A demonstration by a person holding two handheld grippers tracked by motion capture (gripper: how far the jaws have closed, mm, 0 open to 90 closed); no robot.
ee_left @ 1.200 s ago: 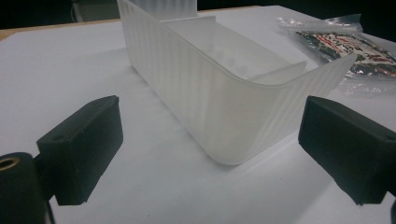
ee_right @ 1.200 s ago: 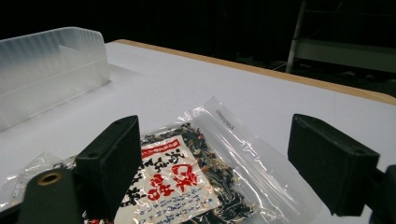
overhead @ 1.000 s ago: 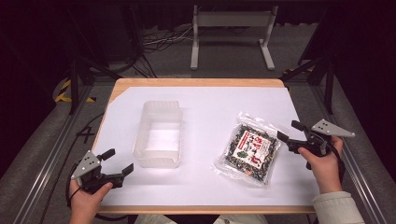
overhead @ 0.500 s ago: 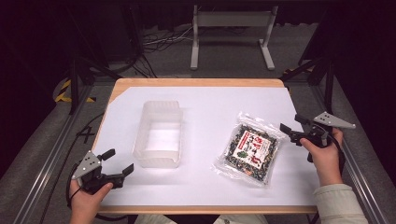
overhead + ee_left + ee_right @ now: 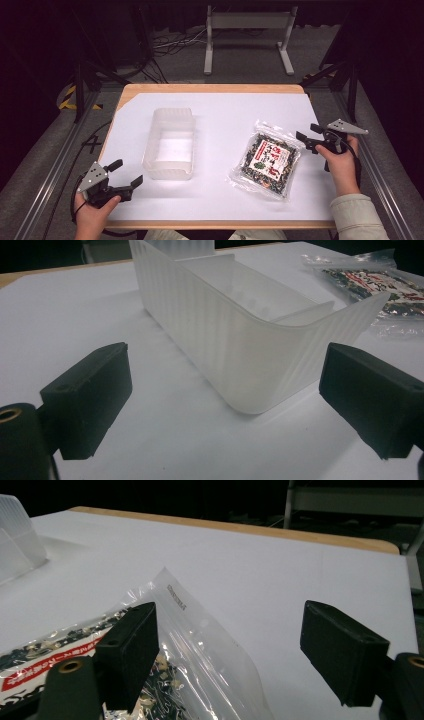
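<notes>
At three o'clock: your right gripper (image 5: 306,138), jaws spread, nears the snack bag (image 5: 265,161); next, pinch its corner. Left gripper (image 5: 124,172) agape, idle beside the plastic container (image 5: 168,143).

The left gripper (image 5: 126,173) sits at the lower left of the high view, jaws spread wide. The right gripper (image 5: 309,136) is held at the right edge, jaws likewise apart.

A white-covered wooden tabletop (image 5: 215,89) stands on grey carpet (image 5: 40,165); beyond its far edge, cables (image 5: 172,45) and a grey metal stand (image 5: 247,22) sit in darkness.
</notes>
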